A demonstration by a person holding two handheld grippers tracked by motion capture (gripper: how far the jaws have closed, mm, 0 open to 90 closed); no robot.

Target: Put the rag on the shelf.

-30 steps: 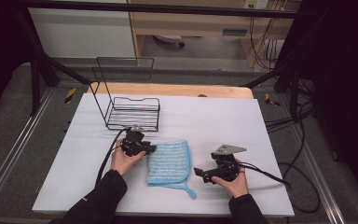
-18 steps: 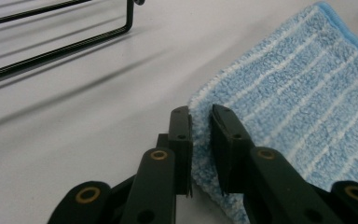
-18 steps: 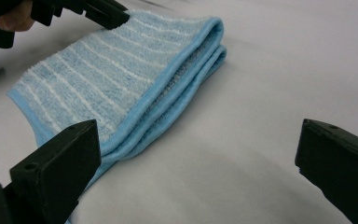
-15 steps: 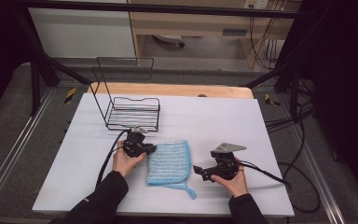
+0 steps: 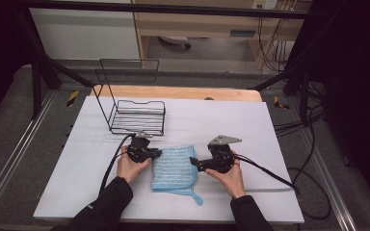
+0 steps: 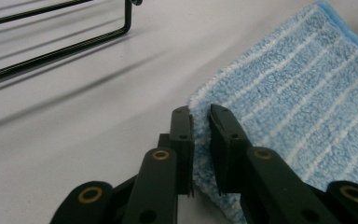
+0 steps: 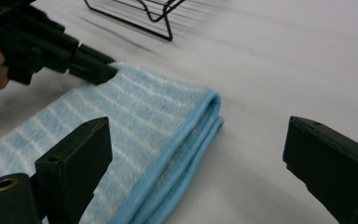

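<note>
At lower centre of the high view lies the folded blue cloth (image 5: 174, 167). We see the left gripper (image 5: 155, 154) just closed onto its left edge; the right gripper (image 5: 192, 162), jaws wide and slightly narrowing, nears the right edge for unfolding.

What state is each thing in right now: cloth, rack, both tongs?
Blue cloth: folded, flat on the table.
Wire rack: upright, empty, apart from the cloth.
Left tongs: just closed, pinching the cloth's edge.
Right tongs: open, straddling the cloth's folded corner, not gripping.
</note>
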